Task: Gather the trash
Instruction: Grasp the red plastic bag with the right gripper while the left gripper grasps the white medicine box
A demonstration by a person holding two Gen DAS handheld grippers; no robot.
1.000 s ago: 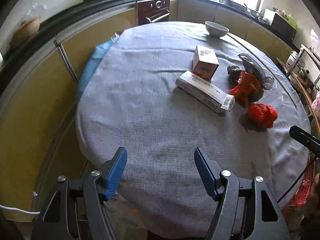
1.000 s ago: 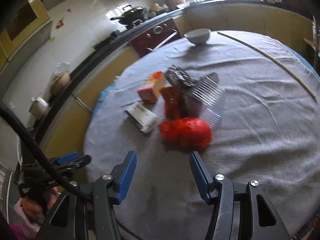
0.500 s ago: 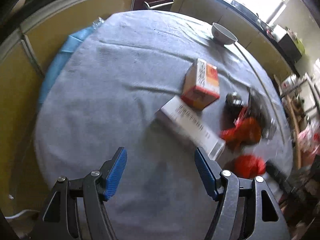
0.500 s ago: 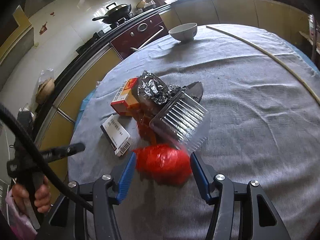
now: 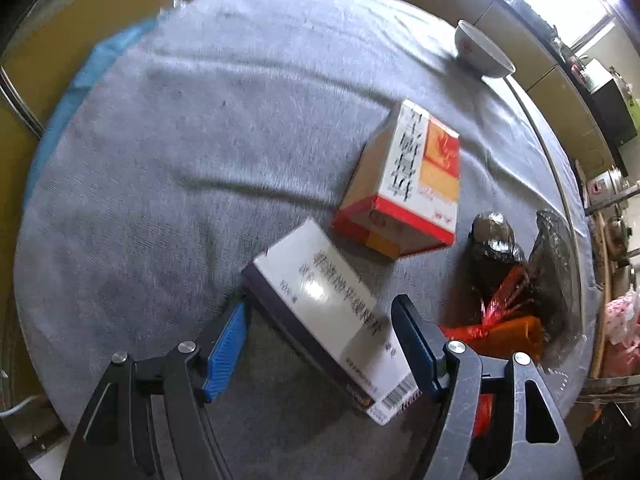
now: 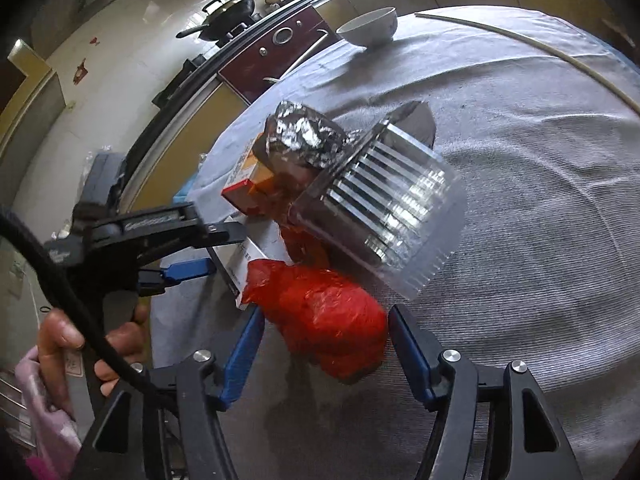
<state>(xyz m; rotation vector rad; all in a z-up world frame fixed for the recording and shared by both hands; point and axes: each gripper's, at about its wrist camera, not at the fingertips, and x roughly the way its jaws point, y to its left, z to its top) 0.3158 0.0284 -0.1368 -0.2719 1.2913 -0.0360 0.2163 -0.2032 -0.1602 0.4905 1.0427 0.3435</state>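
A long white box (image 5: 328, 312) lies slantwise on the grey tablecloth (image 5: 180, 140), and my left gripper (image 5: 320, 340) stands open astride it, pointing steeply down. Behind it is an orange-and-white box (image 5: 404, 184). In the right wrist view a crumpled red plastic bag (image 6: 328, 328) sits between the fingers of my right gripper (image 6: 324, 344), whose jaws are opening; the pads stand just off the bag. A clear ribbed plastic container (image 6: 384, 216) and a foil wad (image 6: 304, 136) lie just beyond the bag. The left gripper (image 6: 224, 252) shows there too, over the white box (image 6: 248, 256).
A white bowl (image 6: 368, 26) stands at the table's far side, and a thin pale stick (image 6: 520, 36) curves along the right rim. A hand (image 6: 80, 340) holds the left gripper's handle. Yellow cabinets, an oven (image 6: 280, 52) and a stove with a pan (image 6: 224, 12) ring the table.
My left gripper swept in over the table and came down astride the long white box. My right gripper dropped onto the red bag, and its jaws widened around it.
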